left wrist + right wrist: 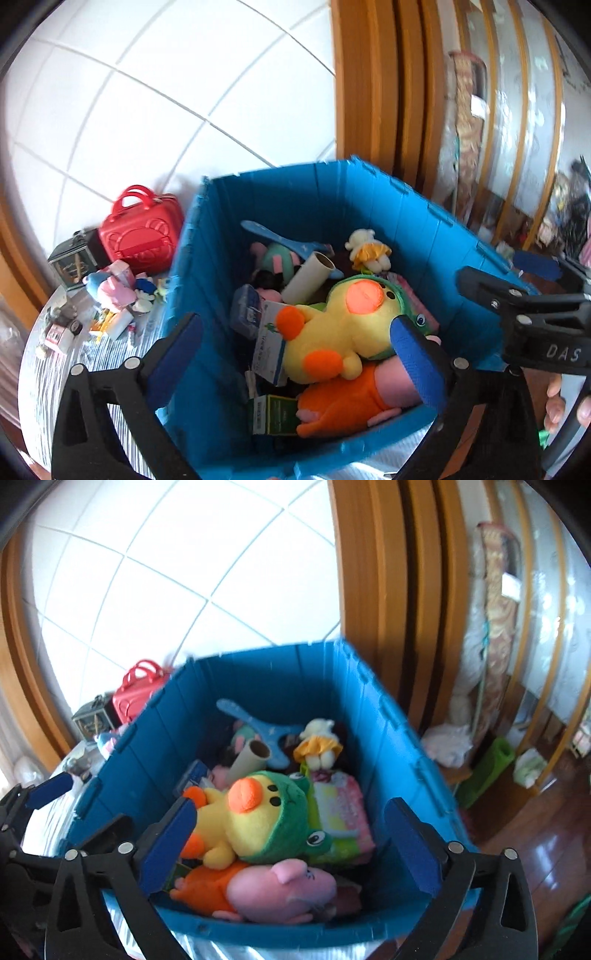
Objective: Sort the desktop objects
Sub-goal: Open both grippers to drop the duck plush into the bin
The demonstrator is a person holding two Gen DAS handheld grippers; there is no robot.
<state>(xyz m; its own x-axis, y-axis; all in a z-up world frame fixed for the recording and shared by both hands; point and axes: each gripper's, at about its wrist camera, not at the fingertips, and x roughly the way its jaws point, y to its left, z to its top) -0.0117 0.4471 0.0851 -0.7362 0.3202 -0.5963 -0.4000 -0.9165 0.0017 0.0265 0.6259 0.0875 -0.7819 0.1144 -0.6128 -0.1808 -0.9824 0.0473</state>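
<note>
A blue plastic bin (417,236) (373,709) stands on a table and holds several toys. On top lies a yellow duck plush (332,332) (240,819) with a green frog hood. Under it lies a pink pig plush (280,890) (391,376) in orange. Further back are a cardboard tube (310,277) (247,760), a blue paddle (284,236) and a small doll in a yellow dress (369,251) (317,746). My left gripper (295,325) hangs open over the bin's near left side with nothing between its fingers. My right gripper (291,805) is open too, just above the plushes, and also shows in the left wrist view (517,280).
Left of the bin, on the striped tablecloth (55,376), stand a red toy case (142,232), a dark lantern box (72,258) and several small toys (114,295). A white tiled wall and a wooden door frame (369,92) rise behind. A person's fingers (554,402) show at the right.
</note>
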